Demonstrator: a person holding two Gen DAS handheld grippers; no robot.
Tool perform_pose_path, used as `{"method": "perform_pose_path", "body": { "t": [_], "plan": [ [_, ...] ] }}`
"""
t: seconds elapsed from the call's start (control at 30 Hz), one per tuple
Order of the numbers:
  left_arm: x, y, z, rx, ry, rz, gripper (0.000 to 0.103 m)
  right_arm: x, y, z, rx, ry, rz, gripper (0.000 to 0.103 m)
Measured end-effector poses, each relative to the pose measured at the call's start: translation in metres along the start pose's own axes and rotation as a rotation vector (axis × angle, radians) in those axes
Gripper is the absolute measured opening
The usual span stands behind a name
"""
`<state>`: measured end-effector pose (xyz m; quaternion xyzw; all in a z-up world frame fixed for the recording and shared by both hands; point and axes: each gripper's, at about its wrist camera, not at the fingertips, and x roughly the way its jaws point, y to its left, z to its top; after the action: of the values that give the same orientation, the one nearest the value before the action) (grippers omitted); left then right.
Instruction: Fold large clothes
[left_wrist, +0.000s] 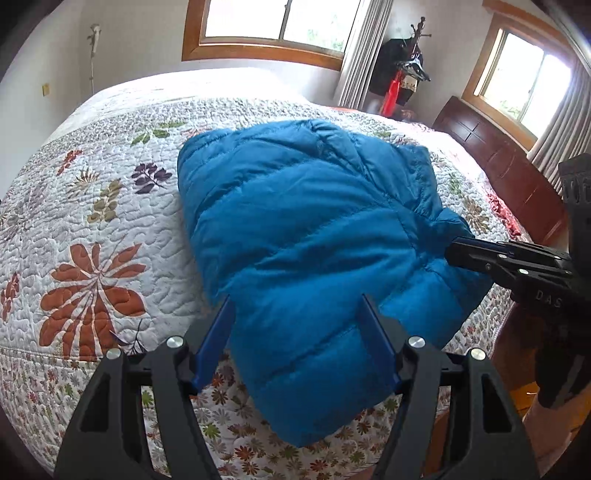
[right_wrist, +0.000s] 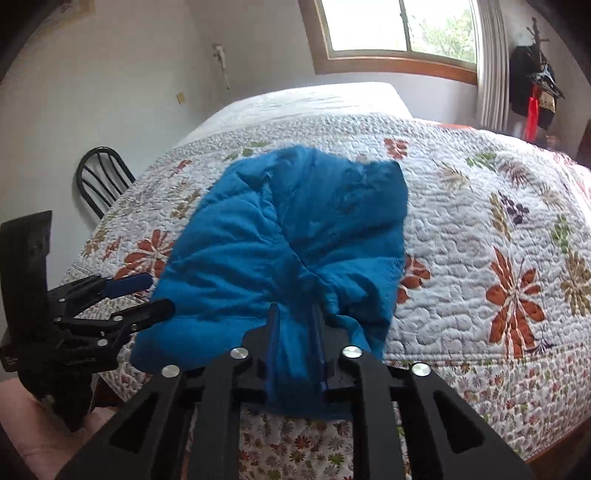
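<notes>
The jacket (left_wrist: 314, 258) lies on the quilt (left_wrist: 110, 229), at the near edge of the bed (right_wrist: 480, 387), and its near end hangs a little over that edge. The left gripper (left_wrist: 297, 302) is at the jacket's near left part, with one finger on each side of the fabric. The right gripper (right_wrist: 295, 314) is at the near right part, where the cloth is between its fingers. Beyond the bed, a window (left_wrist: 273, 22) is in the far wall. A coat rack (left_wrist: 402, 70) stands at the far right, and a chair (right_wrist: 101, 181) stands left of the bed.

bed (left_wrist: 110, 206) floral quilt | window (left_wrist: 273, 22) bright | walls white
</notes>
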<state>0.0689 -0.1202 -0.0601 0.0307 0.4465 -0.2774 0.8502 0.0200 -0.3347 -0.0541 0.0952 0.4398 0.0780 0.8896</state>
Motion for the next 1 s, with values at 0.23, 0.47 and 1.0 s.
{"method": "perform_pose_path", "body": {
  "t": [0.23, 0.47, 1.0],
  "plan": [
    [0.015, 0.002, -0.012, 0.016, 0.016, 0.016, 0.075, 0.031, -0.033, -0.035, 0.118, 0.031, 0.102, 0.0],
    [0.022, 0.006, -0.012, 0.005, 0.02, 0.018, 0.076, 0.041, -0.036, -0.039, 0.137, 0.025, 0.131, 0.0],
    [-0.012, 0.027, 0.037, -0.037, -0.053, -0.018, 0.059, -0.002, -0.016, 0.027, 0.009, -0.039, 0.082, 0.012]
  ]
}}
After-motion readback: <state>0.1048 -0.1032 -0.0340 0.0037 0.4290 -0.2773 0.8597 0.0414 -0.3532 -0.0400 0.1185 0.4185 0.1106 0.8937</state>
